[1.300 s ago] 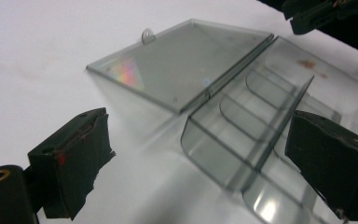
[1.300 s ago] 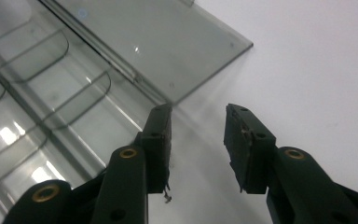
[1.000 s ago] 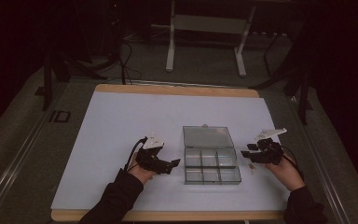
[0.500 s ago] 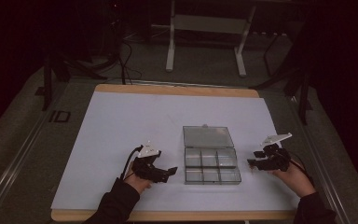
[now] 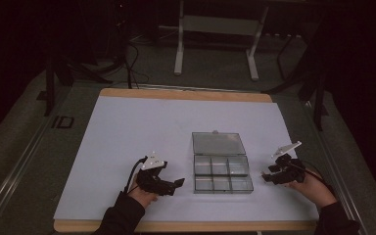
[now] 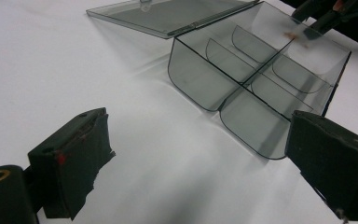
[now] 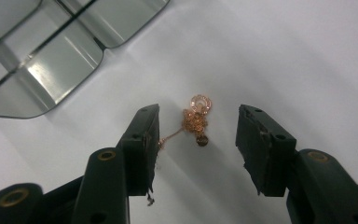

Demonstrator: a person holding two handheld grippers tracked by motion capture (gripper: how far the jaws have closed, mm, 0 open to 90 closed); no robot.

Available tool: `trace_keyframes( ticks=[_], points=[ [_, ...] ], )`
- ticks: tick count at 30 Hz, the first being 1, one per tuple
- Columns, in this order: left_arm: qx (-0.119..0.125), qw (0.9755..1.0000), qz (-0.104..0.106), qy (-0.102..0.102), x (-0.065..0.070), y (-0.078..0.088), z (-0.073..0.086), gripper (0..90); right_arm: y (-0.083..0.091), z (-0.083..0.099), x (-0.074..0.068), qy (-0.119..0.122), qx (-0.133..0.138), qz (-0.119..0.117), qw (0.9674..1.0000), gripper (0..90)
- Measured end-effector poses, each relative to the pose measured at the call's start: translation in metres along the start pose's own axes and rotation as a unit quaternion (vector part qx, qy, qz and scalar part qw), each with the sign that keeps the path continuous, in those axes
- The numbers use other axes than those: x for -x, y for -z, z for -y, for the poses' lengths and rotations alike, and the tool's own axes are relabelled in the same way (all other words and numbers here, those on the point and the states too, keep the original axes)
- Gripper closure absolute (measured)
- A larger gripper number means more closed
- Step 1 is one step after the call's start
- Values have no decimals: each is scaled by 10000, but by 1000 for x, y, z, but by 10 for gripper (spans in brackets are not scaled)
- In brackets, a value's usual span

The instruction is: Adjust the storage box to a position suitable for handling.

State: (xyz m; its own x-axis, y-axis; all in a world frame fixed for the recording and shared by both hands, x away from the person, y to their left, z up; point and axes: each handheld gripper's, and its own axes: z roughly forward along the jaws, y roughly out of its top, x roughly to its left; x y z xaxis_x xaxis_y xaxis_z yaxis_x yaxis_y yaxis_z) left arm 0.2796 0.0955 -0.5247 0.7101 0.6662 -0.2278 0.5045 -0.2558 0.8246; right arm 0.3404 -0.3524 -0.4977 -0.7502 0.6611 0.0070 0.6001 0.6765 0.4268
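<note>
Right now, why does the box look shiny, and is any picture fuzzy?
In the right gripper view, light glares off the clear box, while the gold chain looks sharp; in the left gripper view, the far gripper is blurry; the high view is dim around the table.

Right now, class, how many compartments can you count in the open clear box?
6. The clear box has two rows of three: three along the hinge side by the flat-lying lid, three along the near edge. All six look empty.

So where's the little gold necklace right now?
In the right gripper view, the necklace lies bunched on the white table cover, between the open right gripper jaws, just off the clear box.
</note>
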Motion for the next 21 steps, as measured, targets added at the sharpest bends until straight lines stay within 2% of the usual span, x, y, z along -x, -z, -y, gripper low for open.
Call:
trace_keyframes(
  ticks=[7, 12, 18, 21],
  points=[
    [53, 10000, -36, -34, 0, -1, -1, 72, -9, -6, 3, -21, -288, -45, 9996, 511],
    [50, 10000, -51, -17, -1, 0, -1, 73, -11, -10, 1, 33, -445, 8, 9990, 546],
    [46, 10000, -74, -21, -2, 0, 0, 72, -12, -13, -2, 261, -657, 124, 9974, 608],
    [52, 10000, -75, -13, -2, 0, 0, 72, -12, -16, -6, 371, -762, 126, 9963, 688]
  ],
)
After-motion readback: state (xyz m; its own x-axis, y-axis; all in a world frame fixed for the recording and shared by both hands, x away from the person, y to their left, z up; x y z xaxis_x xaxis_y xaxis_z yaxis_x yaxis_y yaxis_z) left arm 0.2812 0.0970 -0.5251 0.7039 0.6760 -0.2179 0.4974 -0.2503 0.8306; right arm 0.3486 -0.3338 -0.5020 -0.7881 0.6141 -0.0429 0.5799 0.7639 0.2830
